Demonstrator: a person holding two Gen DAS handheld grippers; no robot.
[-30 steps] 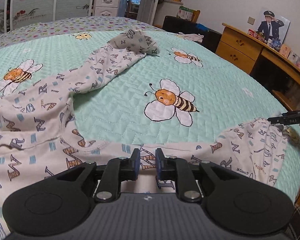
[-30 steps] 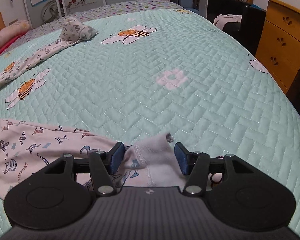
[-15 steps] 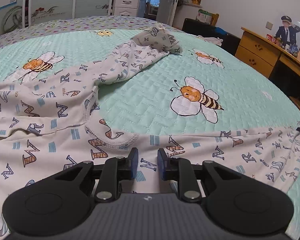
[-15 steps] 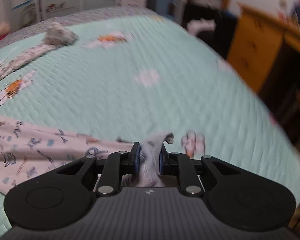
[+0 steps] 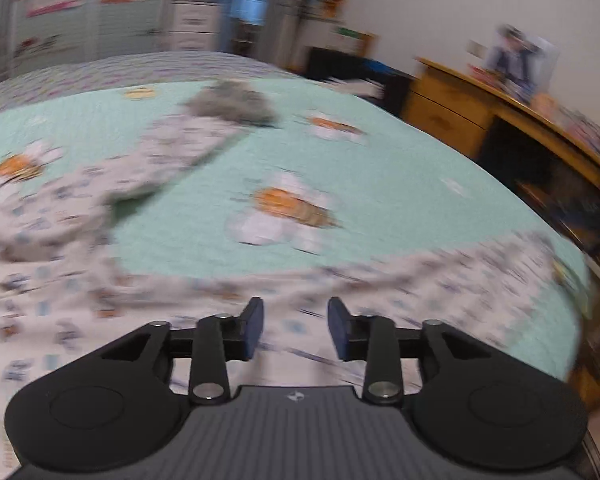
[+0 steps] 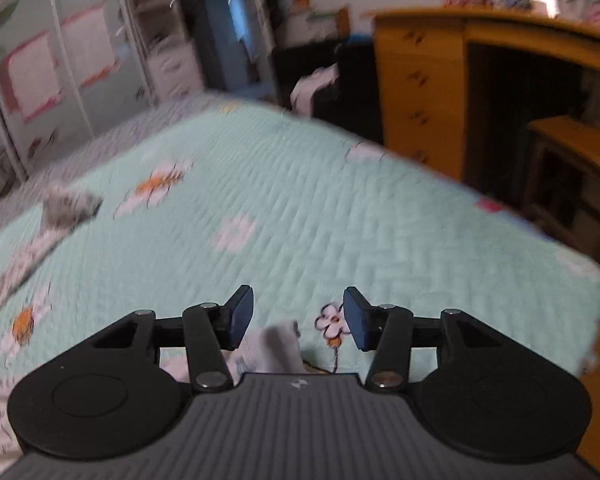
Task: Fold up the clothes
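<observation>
The left tool (image 5: 295,328) is held open, with a wide gap between its two blue pads, and nothing is gripped in it. It is held just above the clothes (image 5: 80,288), a white one-piece with small letters printed on it. This view is blurred.

The clothes are spread flat on the bed (image 5: 400,184). One long part runs sideways across the near edge of the bed, from the left side to the right side, passing under the left tool. A second long part is stretched away from the tool, up and to the left, toward the far side of the bed. A grey bunched end (image 5: 232,102) is seen at its far tip.

The right tool (image 6: 298,316) is open too, and nothing is pinched between its pads. A white cuff (image 6: 278,344) of the clothes is seen low between the two fingers, close to the tool's body. Whether it is touched by the pads cannot be told.

The bed is covered with a light green quilt with bees (image 5: 288,212) and flowers (image 6: 332,322) on it. A wooden desk (image 6: 496,92) is stood to the right of the bed, well apart from the clothes. White cupboards (image 6: 60,76) are seen beyond the far end of the bed.
</observation>
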